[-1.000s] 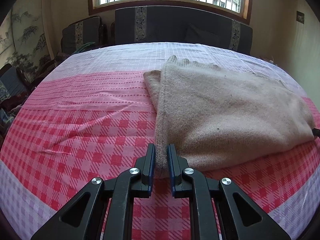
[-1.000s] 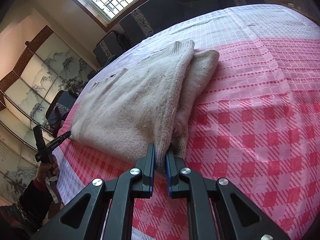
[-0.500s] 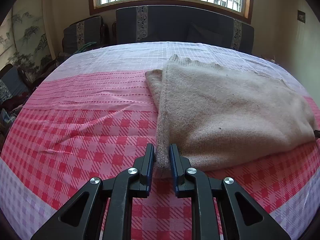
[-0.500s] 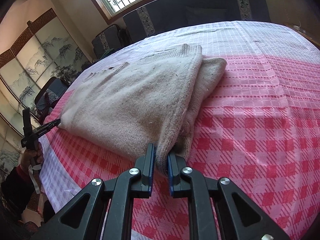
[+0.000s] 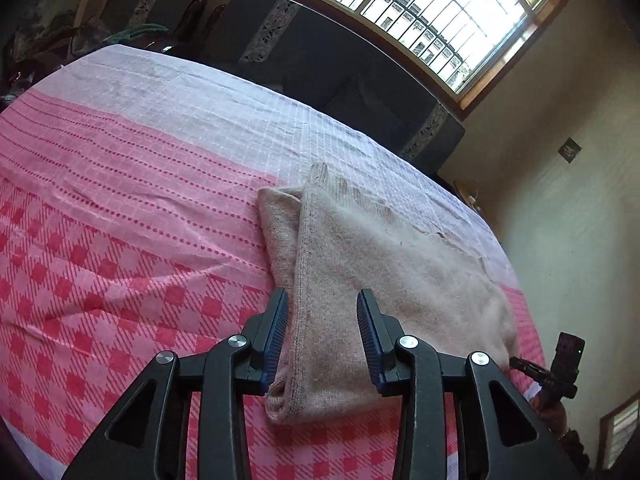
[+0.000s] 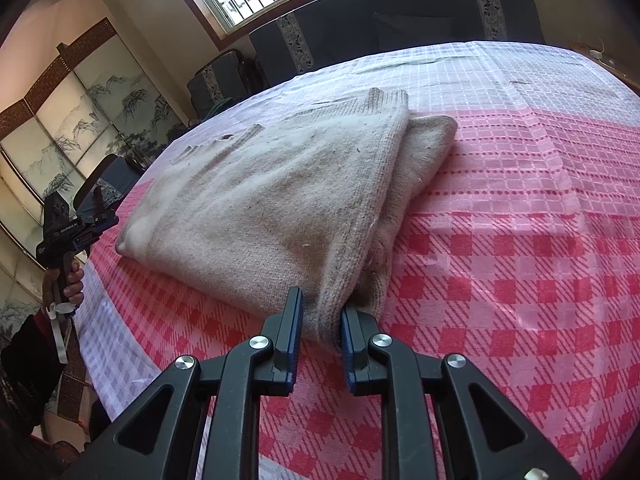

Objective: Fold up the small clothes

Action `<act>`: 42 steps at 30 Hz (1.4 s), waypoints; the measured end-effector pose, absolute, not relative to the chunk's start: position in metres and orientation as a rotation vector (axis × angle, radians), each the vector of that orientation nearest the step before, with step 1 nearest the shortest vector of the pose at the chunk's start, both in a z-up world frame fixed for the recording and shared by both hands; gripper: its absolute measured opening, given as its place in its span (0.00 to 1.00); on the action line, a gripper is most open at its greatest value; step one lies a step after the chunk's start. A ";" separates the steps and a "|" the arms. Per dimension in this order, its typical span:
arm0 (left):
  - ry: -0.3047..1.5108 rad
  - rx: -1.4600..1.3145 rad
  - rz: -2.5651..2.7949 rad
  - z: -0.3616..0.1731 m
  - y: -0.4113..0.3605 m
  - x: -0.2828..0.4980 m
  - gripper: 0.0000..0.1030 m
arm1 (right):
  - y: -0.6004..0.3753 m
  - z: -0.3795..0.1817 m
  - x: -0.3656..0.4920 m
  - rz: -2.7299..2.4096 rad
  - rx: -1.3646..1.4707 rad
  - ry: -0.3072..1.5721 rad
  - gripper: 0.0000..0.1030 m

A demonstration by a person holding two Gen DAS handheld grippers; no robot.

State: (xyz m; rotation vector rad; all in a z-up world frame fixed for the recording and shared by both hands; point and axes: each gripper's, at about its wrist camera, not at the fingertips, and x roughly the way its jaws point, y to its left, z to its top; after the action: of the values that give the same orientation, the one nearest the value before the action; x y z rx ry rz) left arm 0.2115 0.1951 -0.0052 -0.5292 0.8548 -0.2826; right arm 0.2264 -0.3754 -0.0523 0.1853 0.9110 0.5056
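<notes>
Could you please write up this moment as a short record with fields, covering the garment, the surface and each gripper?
garment: beige knitted sweater, folded in layers, lying flat
surface: pink and red checked cloth covering the table
left gripper: jaws apart, astride the sweater's near corner, not clamping it
right gripper: jaws parted, the sweater's other near corner between them
lower layer: a fold sticks out from under the top layer on the far side
background: dark sofa under a barred window

Table under pink-red checked cloth [image 5: 120, 208]; folded beige sweater [image 5: 380, 264] lies flat on cloth
</notes>
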 end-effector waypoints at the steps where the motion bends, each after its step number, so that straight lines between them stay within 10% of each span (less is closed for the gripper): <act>1: 0.892 -0.537 -0.301 -0.009 0.194 0.223 0.39 | -0.375 -0.052 0.226 0.506 0.186 0.911 0.17; 32: 1.078 -0.712 -0.579 -0.053 0.177 0.309 0.48 | -0.373 -0.050 0.227 0.552 0.207 0.902 0.33; 36: 1.068 -0.651 -0.443 -0.050 0.170 0.309 0.26 | -0.368 -0.049 0.225 0.558 0.182 0.894 0.40; 42: 0.993 -0.655 -0.353 -0.039 0.159 0.291 0.23 | -0.368 -0.050 0.225 0.570 0.197 0.895 0.42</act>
State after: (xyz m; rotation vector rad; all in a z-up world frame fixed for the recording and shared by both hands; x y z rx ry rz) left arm 0.2909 0.1594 -0.0385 -0.6545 0.9934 -0.3532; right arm 0.2254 -0.3681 -0.0499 0.1969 0.8946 0.5704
